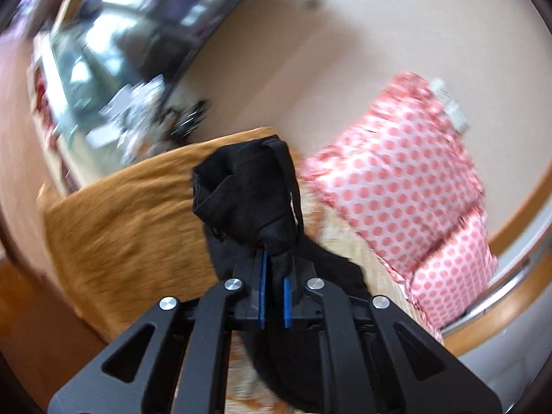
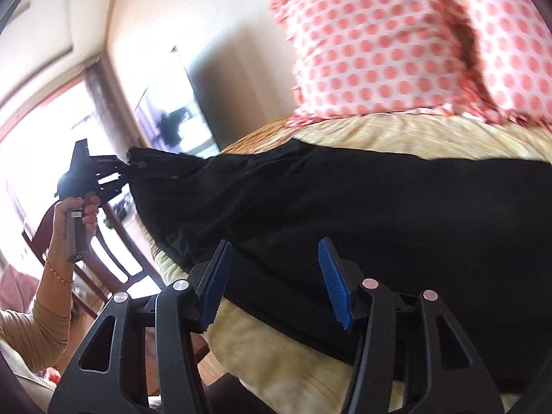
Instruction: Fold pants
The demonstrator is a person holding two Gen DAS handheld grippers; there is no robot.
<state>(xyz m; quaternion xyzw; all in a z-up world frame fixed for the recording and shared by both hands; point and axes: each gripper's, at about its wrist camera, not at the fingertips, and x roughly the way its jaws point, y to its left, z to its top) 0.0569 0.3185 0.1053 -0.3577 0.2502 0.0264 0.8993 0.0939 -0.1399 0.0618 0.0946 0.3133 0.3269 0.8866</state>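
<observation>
the left gripper (image 1: 272, 272) is clenched on a bunched end of the black pants (image 2: 345, 214), raised off the bed (image 2: 396, 134) by her left hand (image 2: 77, 212). the right gripper (image 2: 272, 276) hovers spread wide over the pants lying across the bed.

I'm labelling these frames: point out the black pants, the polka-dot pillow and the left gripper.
black pants (image 2: 345, 214), right wrist view, middle of the spread fabric.
polka-dot pillow (image 2: 372, 51), right wrist view, its dotted face.
left gripper (image 1: 273, 277), left wrist view, between fingertips.
</observation>
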